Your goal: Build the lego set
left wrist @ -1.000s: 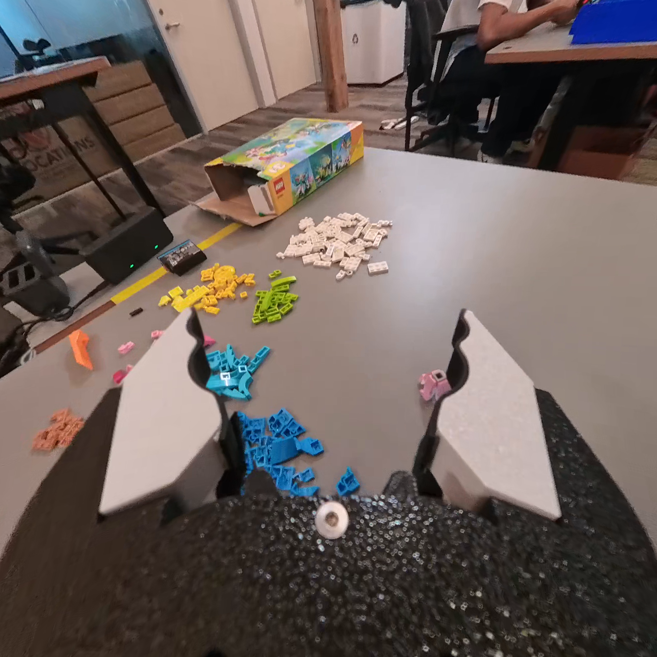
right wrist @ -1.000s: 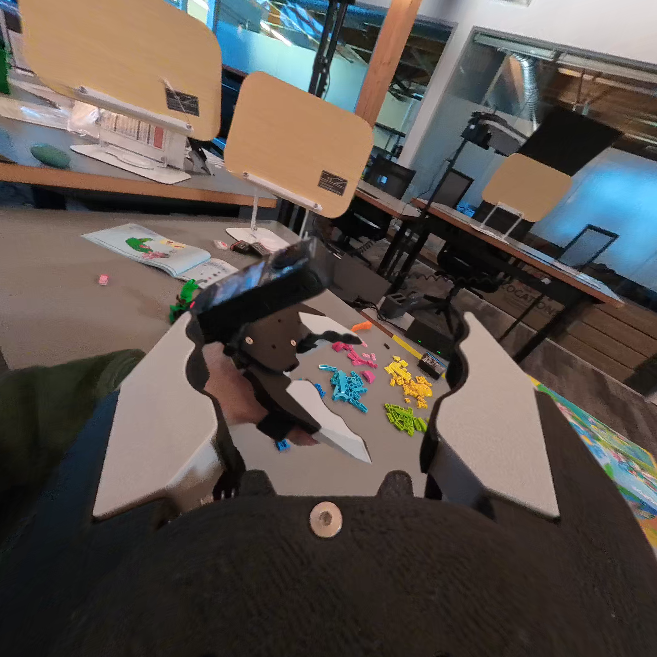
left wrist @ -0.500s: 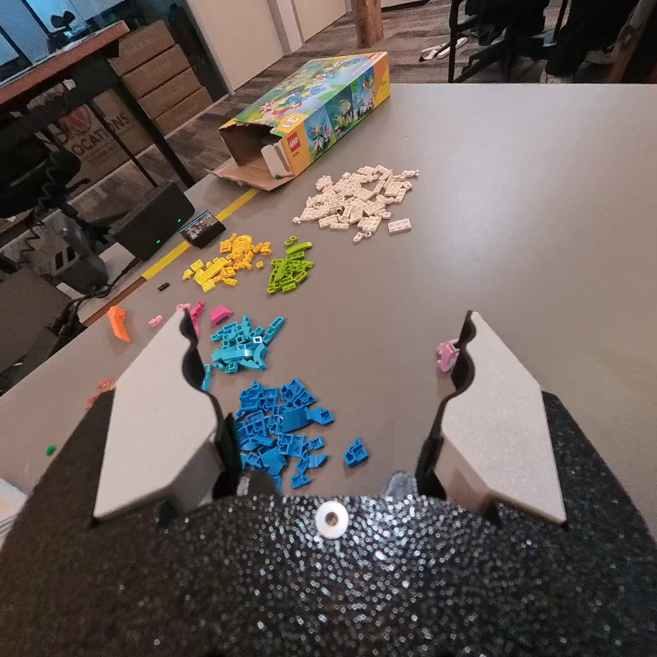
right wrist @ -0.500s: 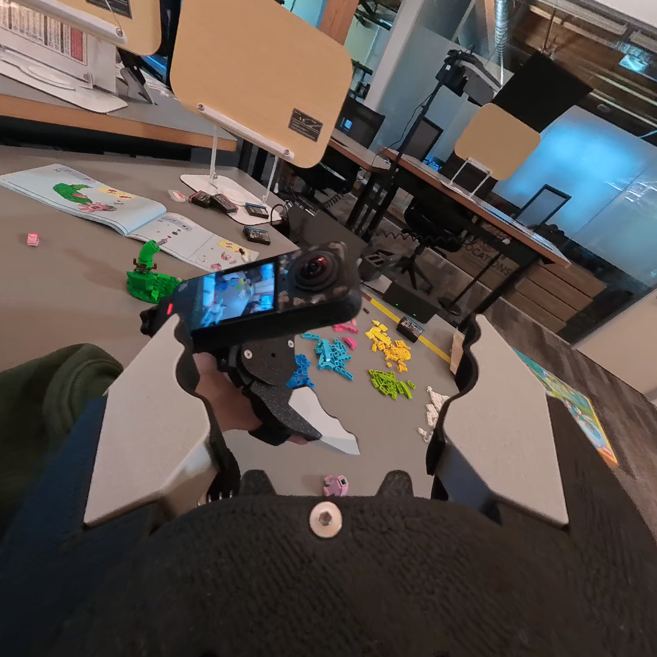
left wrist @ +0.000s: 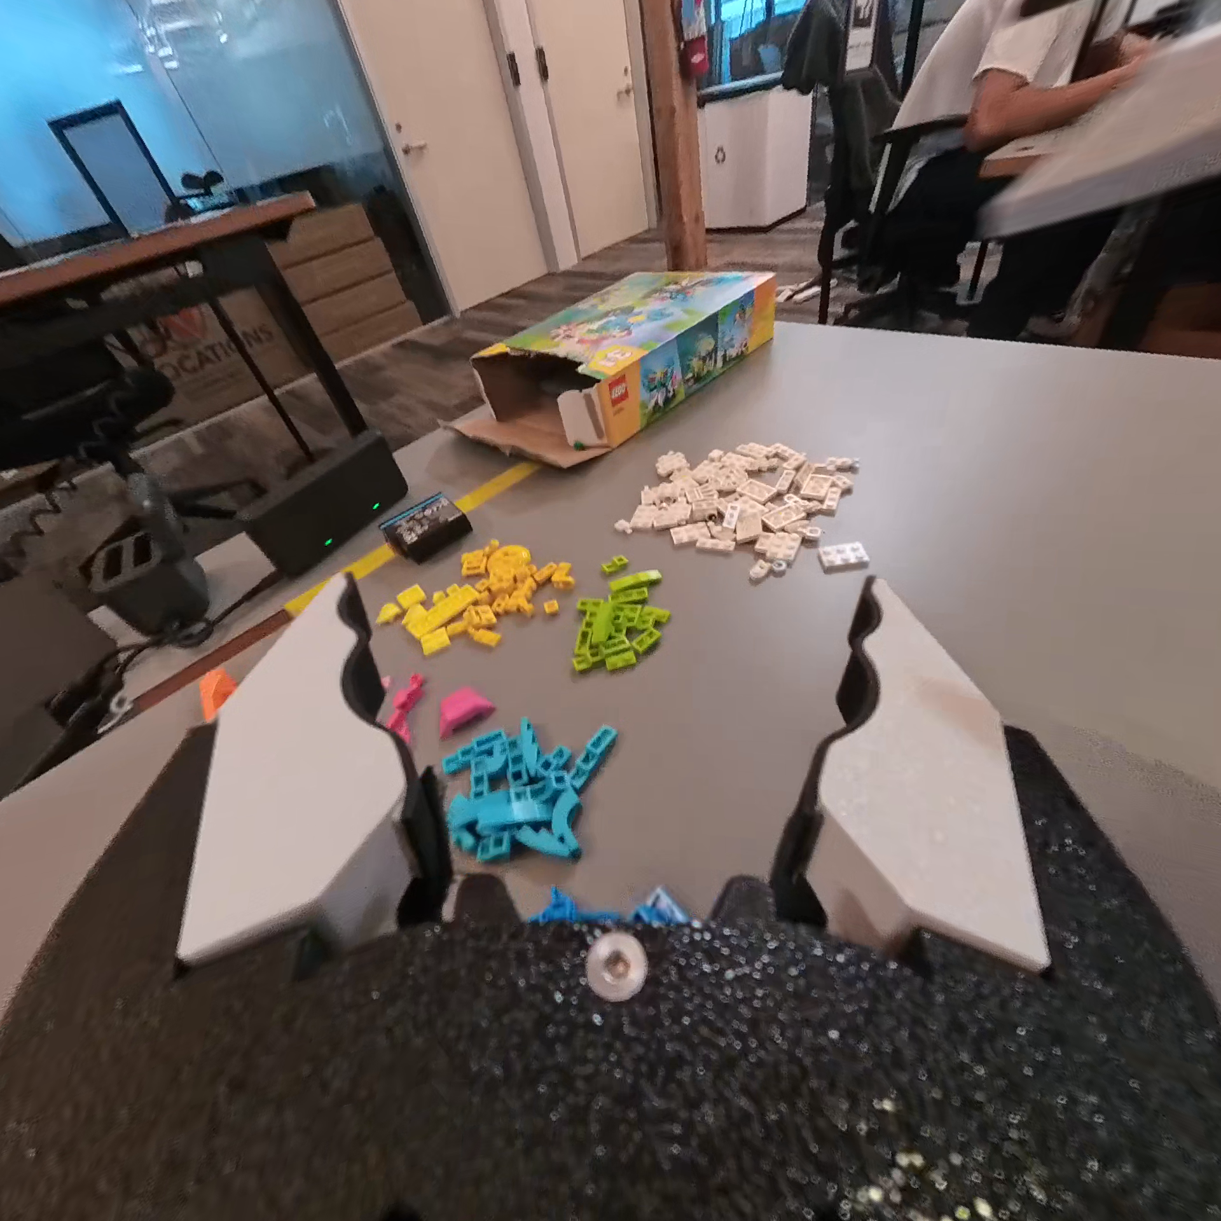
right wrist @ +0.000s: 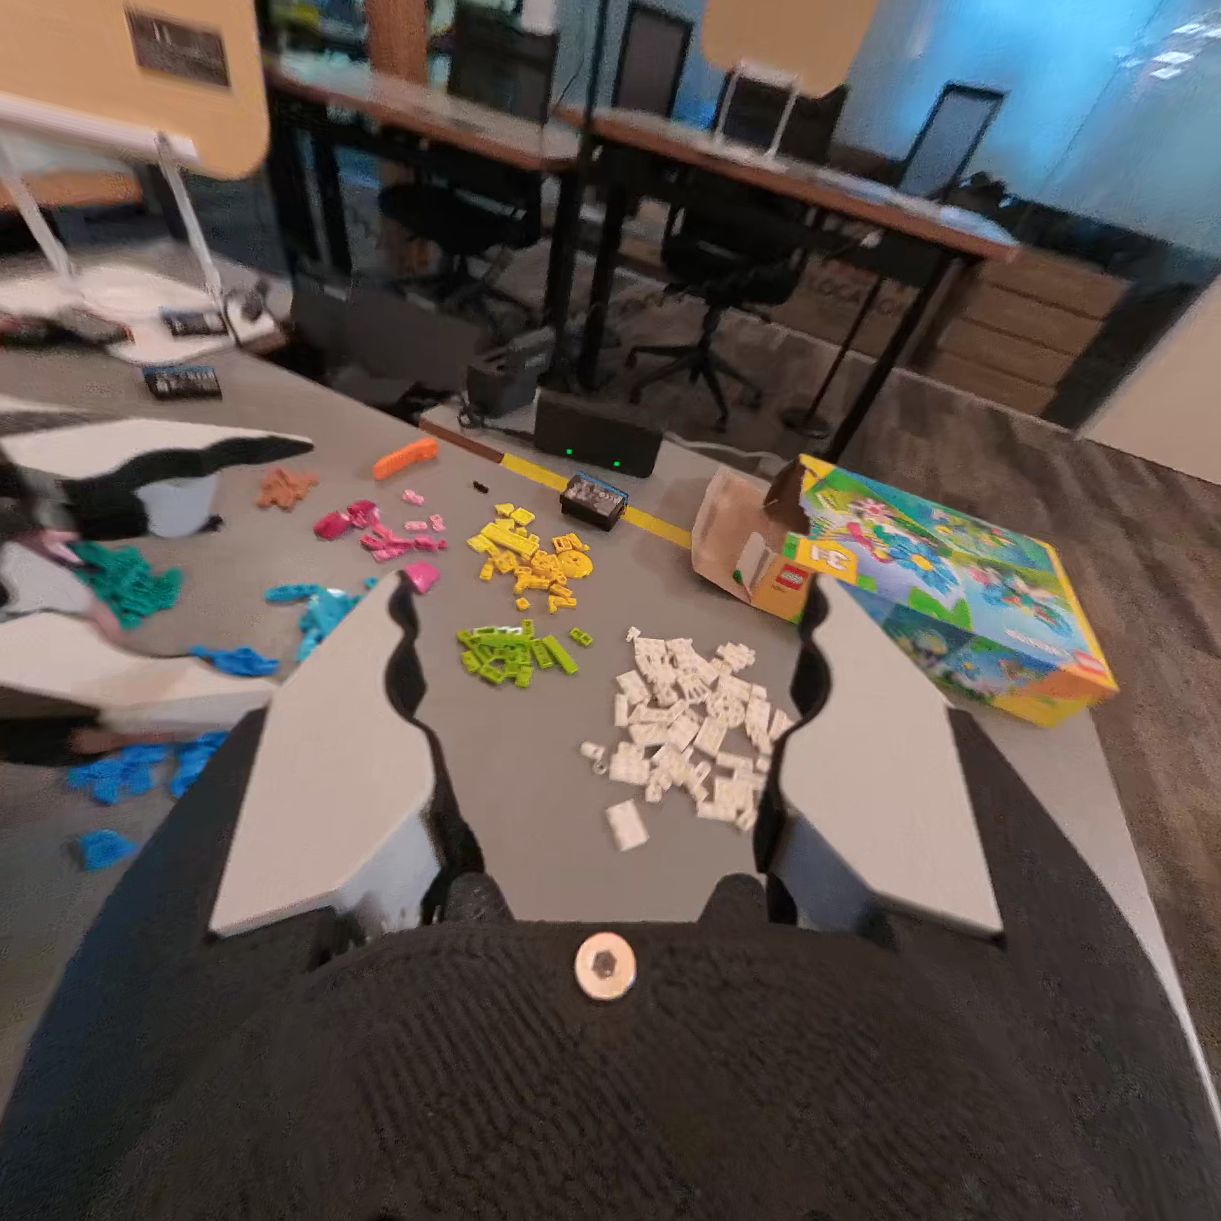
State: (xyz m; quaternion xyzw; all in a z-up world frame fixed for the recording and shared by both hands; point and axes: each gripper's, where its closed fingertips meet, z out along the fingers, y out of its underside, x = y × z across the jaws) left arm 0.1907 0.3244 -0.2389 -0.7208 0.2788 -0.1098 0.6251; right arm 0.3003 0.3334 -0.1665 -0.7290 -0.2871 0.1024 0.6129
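Across the grey bench, your loose plastic Lego bricks lie sorted by colour, nothing joined: white pile, lime pile, yellow pile, turquoise pile. Since a moment ago your right gripper has swung from the left gripper toward the white pile, so picking looks next. Both grippers gape wide, empty.

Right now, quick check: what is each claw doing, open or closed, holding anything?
Left claw: open, holding nothing, above the turquoise bricks.
Right claw: open, holding nothing, above the white bricks.
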